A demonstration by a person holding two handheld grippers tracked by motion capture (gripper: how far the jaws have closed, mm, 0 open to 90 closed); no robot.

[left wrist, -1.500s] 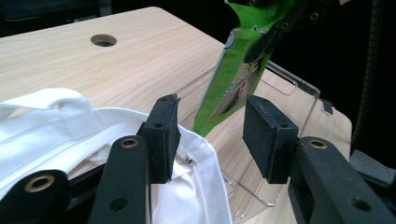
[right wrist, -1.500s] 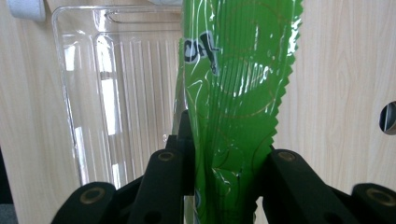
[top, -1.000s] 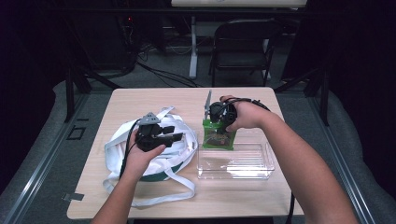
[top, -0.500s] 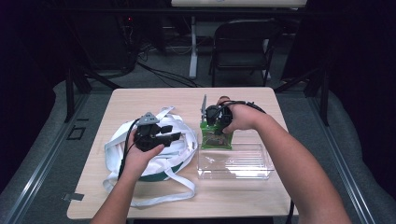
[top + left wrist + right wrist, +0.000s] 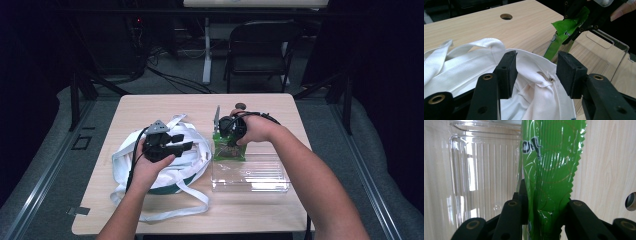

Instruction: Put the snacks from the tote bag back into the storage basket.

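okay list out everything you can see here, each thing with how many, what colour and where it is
Packet: one, green, clamped in the right gripper above the left end of the bin.
Bin: one, clear plastic, on the right half of the table.
Bag: one, white cloth with long straps, on the left half of the table, under the left gripper.
Table: one, light wood, centre of the high view; a round hole near its far edge.
Chair: one, dark, on the floor beyond the table.
Cables: several, dark, on the floor beyond the table.
Left gripper: one, black, jaws apart over the bag's cloth, not pressing it.
Right gripper: one, black, shut on the packet.
Forearms: two, coming in from the bottom of the high view.
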